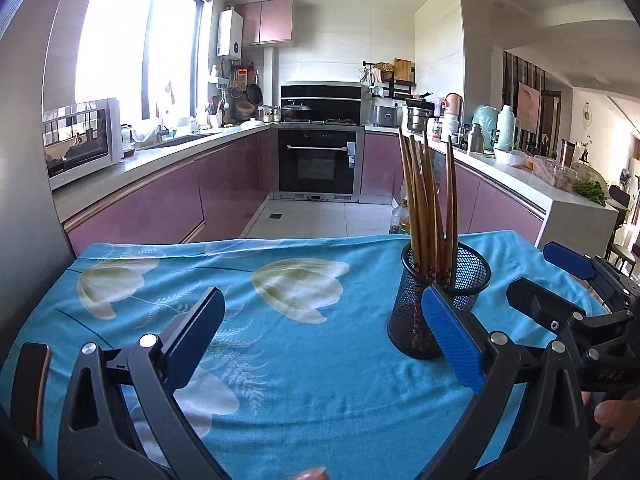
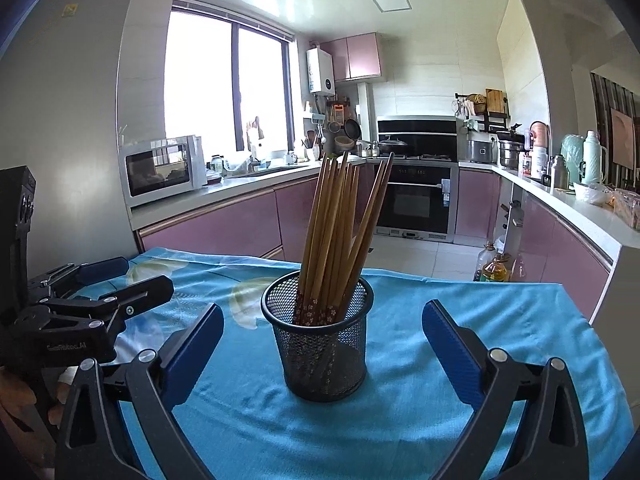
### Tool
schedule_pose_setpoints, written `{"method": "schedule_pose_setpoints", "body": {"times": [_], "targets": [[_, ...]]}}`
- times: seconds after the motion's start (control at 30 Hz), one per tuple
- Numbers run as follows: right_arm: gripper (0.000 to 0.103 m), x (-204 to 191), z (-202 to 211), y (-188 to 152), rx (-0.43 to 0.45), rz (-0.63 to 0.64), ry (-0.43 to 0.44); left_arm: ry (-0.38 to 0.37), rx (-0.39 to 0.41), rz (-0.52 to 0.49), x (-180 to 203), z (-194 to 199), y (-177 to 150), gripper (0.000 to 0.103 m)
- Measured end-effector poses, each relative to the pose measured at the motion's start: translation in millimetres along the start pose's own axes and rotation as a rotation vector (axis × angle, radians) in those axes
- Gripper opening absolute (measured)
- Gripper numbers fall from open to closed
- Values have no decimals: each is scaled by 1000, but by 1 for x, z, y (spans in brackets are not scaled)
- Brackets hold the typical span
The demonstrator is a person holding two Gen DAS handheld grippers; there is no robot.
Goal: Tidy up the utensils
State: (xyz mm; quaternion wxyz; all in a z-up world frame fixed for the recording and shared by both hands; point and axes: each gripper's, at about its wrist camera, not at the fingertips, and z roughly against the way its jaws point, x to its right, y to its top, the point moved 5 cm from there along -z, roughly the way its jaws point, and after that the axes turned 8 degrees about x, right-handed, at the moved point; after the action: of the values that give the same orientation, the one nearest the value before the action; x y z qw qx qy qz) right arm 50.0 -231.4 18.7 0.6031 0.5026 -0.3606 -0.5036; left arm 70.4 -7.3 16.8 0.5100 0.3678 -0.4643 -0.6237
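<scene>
On the blue floral cloth [image 2: 440, 400], a black mesh holder [image 2: 320, 344] stands upright with wooden chopsticks [image 2: 336, 232] bundled inside. Right gripper [image 2: 322, 340] and left gripper [image 1: 322, 320] both spread wide, empty. Likely light, stiff and slick, and the holder tips easily; pinch the shafts mid-length.

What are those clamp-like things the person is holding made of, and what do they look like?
Each is a black, angular frame with triangular cut-outs and silver rivets, ending in two flat fingers faced with textured blue pads. The left gripper and right gripper look alike; one body carries small, hard-to-read white lettering. No cables show.
</scene>
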Motion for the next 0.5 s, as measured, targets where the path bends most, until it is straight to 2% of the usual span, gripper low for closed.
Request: {"method": "schedule_pose_setpoints", "body": {"times": [0.5], "targets": [[96,-11,18,-6,59,20,-41,46,63,-6,-7,21,-10,97]]}}
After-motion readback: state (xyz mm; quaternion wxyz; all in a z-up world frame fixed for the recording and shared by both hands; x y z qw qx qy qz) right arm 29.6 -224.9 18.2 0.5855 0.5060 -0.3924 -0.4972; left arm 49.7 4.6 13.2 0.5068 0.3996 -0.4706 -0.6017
